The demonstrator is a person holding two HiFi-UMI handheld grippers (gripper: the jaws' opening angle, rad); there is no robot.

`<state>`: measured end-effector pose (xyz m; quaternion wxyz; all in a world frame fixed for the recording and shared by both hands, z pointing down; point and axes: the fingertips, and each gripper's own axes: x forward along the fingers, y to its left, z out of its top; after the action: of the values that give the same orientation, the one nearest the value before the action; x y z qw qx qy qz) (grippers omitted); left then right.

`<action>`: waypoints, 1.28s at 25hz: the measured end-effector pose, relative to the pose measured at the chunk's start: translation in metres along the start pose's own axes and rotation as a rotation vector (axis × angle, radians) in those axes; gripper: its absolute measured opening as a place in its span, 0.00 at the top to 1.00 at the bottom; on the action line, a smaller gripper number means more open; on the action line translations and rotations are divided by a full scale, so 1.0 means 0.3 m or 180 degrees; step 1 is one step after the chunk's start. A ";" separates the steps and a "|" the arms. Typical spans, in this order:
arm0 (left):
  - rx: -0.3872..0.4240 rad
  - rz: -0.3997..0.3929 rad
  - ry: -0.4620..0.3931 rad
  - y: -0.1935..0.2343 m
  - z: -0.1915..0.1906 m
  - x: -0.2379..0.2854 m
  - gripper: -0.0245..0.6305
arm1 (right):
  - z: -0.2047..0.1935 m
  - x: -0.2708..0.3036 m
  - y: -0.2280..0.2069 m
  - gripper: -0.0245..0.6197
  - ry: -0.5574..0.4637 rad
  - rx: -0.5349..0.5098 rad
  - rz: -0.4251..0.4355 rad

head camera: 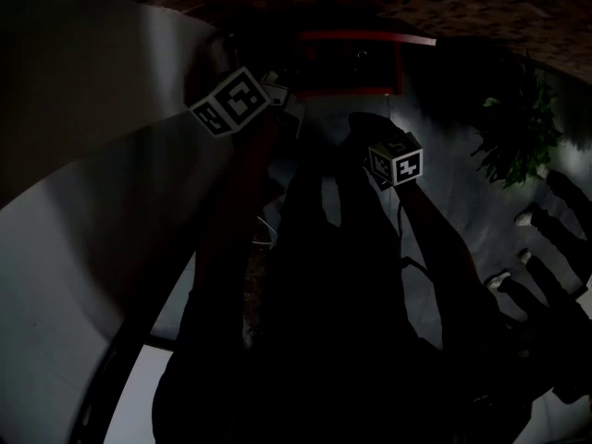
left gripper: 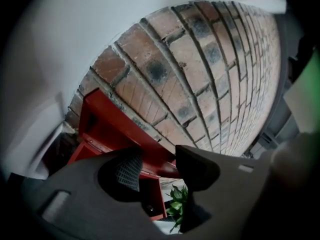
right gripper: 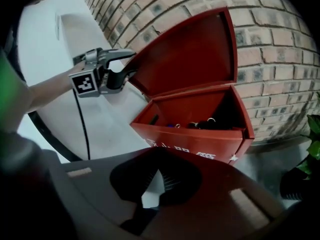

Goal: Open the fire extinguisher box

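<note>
Red fire extinguisher box [right gripper: 200,140] stands against the brick wall [right gripper: 272,44], lid [right gripper: 192,54] raised. Left gripper [left gripper: 157,156] is released, the lid's edge between its parted jaws. Right gripper [right gripper: 159,151] is clenched on nothing, facing the box.

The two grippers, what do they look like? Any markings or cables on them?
The left gripper has a silvery metal body and dark jaws; a thin black cable hangs from it. The right gripper has broad dark grey jaws with ribbed pads. Each carries a white cube with black square markers: left cube, right cube.
</note>
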<state>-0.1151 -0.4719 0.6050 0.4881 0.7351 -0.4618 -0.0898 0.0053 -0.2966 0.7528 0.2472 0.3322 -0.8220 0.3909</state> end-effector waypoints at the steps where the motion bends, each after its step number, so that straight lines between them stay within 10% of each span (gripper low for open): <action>1: -0.0009 0.0011 0.0007 -0.001 0.006 0.004 0.64 | 0.011 -0.005 0.009 0.97 -0.0027 -0.0012 0.0023; 32: -0.0017 0.0141 -0.0064 -0.002 0.153 0.131 0.64 | 0.264 -0.116 0.094 0.97 -0.0275 -0.0018 0.0082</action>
<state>-0.1196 -0.5312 0.5937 0.4873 0.7225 -0.4826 -0.0875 -0.0044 -0.3350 0.6708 0.2075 0.3374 -0.8373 0.3770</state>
